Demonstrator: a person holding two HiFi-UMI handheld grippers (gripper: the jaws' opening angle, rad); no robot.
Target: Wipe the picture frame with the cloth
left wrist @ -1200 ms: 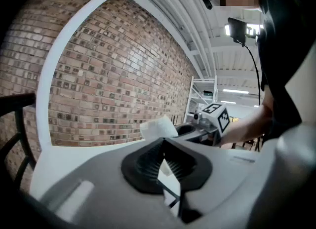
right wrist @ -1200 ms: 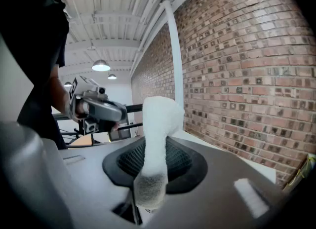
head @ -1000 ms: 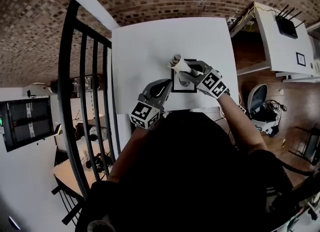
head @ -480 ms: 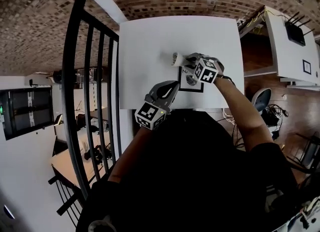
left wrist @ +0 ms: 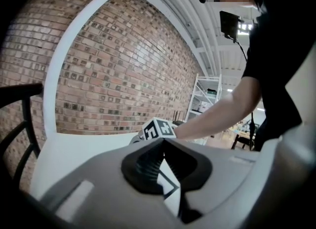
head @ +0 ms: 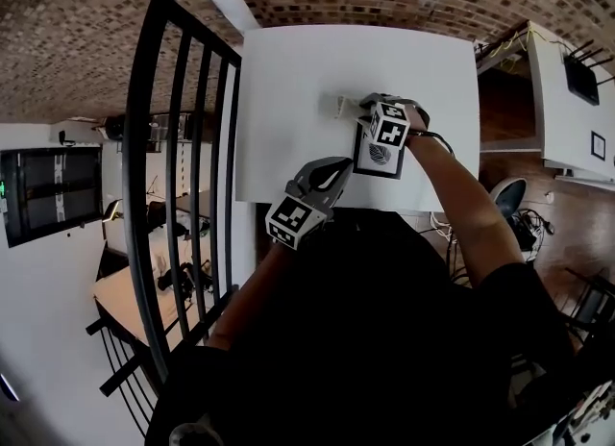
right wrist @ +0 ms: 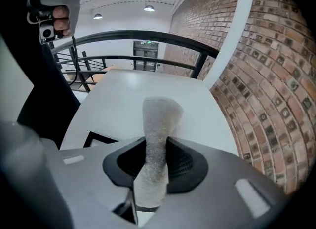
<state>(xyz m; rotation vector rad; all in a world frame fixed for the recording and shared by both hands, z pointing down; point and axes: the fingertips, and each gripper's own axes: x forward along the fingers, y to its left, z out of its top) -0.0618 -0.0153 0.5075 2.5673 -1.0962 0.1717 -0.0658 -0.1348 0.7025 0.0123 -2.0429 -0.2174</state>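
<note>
While the right gripper (right wrist: 155, 163) pinches a rolled grey cloth (right wrist: 159, 119) tight, the cloth's tip hangs beyond the picture frame (head: 382, 161), which lies flat on the white table (head: 288, 79) at about five o'clock from it. The left gripper (head: 340, 170) looks closed on the frame's seven-o'clock corner.

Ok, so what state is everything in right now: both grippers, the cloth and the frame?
left gripper: shut on a corner of the picture frame
right gripper: shut on the cloth
cloth: bunched into a roll, its end sticking out past the gripper
picture frame: lying flat on the white table, near its front edge
</note>
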